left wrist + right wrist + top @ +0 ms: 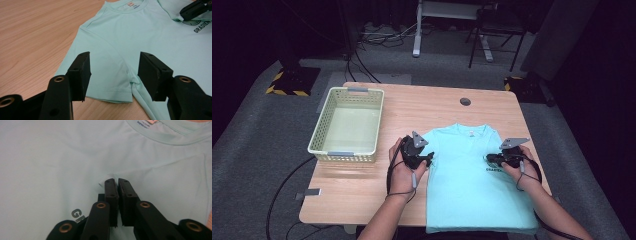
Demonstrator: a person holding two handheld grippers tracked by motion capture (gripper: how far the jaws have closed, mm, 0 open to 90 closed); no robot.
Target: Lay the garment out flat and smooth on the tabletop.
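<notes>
From high up, I see my light blue T-shirt point(467, 175) lying flat on the wooden table point(362, 195), with its neck pointing away from me. My left gripper point(430, 158) is at the shirt's left edge, by the sleeve. My right gripper point(488, 159) rests on the right side of the shirt, by the dark letters. A pale green basket point(319, 131) sits on the table, off to the left of the shirt.

In my left gripper view, my two black jaws are spread apart. The shirt's short sleeve point(110, 82) lies between them, but the jaws are not squeezing it.

In my right gripper view, my jaws are pressed together. They pinch a little fold of the shirt cloth point(103, 180), just below the neck band point(162, 137).
</notes>
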